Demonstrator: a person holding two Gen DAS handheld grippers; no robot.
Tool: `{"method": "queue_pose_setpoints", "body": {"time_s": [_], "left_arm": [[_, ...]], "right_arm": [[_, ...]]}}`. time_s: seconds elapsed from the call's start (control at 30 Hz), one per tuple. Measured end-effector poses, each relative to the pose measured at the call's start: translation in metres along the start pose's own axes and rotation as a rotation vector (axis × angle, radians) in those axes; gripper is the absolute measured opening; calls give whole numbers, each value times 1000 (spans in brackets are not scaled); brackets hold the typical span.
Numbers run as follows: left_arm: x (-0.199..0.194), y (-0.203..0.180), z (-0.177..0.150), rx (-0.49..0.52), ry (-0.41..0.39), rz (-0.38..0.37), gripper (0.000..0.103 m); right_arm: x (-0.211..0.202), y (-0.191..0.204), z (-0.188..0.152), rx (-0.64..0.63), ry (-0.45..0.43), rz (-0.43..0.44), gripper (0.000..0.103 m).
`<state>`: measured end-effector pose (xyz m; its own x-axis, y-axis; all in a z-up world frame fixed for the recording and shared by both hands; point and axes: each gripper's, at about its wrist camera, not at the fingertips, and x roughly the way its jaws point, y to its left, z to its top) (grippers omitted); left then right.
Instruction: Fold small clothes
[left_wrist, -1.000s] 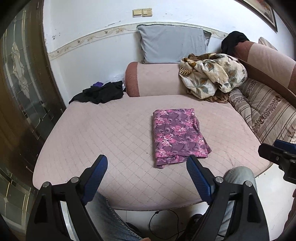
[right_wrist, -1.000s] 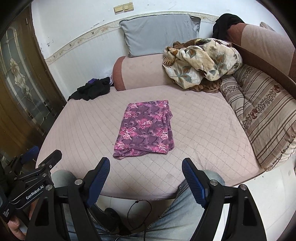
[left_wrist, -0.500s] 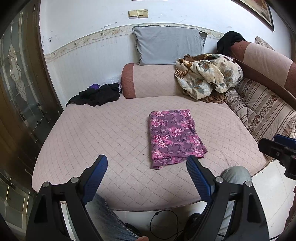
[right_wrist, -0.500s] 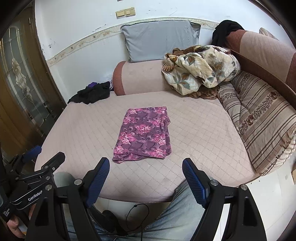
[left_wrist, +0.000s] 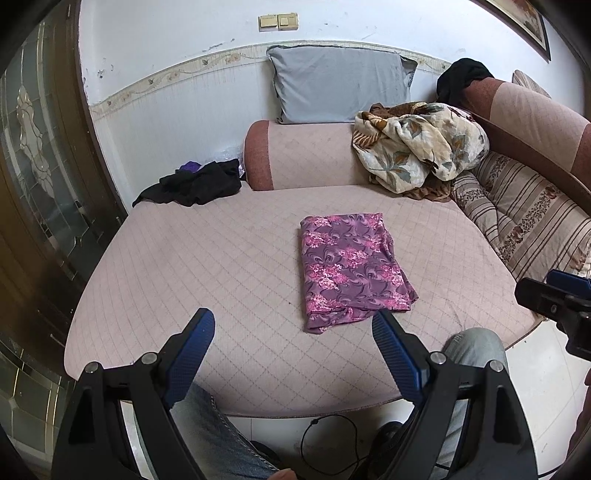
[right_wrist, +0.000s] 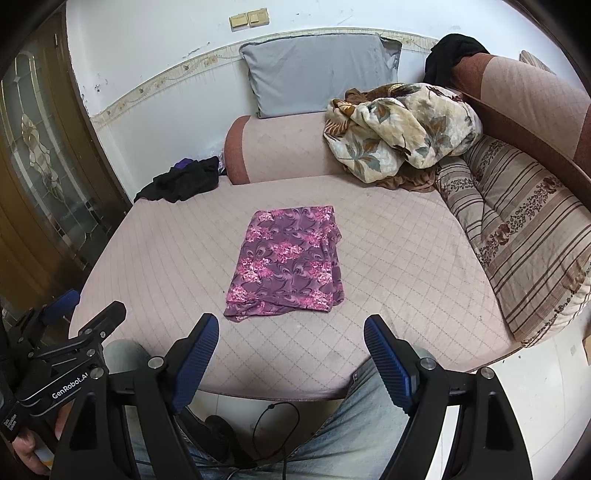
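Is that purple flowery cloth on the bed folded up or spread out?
Folded. The purple floral cloth lies as a compact rectangle on the bed, layered edges showing at its near end.

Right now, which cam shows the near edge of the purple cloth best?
Right wrist: the cloth sits nearly centred between its open fingers, near edge unobstructed. Left wrist shows the cloth off to the right, its near corner close by a fingertip.

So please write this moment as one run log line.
purple floral cloth: folded on sofa seat | left gripper: open | right gripper: open, empty
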<state>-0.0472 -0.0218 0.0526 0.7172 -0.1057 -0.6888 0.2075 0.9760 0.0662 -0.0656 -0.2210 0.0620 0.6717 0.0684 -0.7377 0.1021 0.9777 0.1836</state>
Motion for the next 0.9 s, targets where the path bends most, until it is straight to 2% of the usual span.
{"method": "queue_pose_setpoints", "body": {"time_s": [0.13, 0.3, 0.5, 0.67, 0.9], "left_arm": [[4, 2, 0, 10, 8, -16, 86], [11, 1, -1, 10, 39, -85, 86], [14, 4, 0, 12, 38, -100, 86], [18, 9, 2, 15, 45, -181, 86], [23, 10, 3, 20, 55, -213, 86]], "right_arm": [[1, 0, 0, 3, 4, 0, 85], [6, 1, -1, 8, 17, 0, 85], [15, 1, 0, 14, 34, -10, 85], [19, 4, 3, 11, 42, -16, 85], [25, 1, 7, 21, 54, -27, 85]]}}
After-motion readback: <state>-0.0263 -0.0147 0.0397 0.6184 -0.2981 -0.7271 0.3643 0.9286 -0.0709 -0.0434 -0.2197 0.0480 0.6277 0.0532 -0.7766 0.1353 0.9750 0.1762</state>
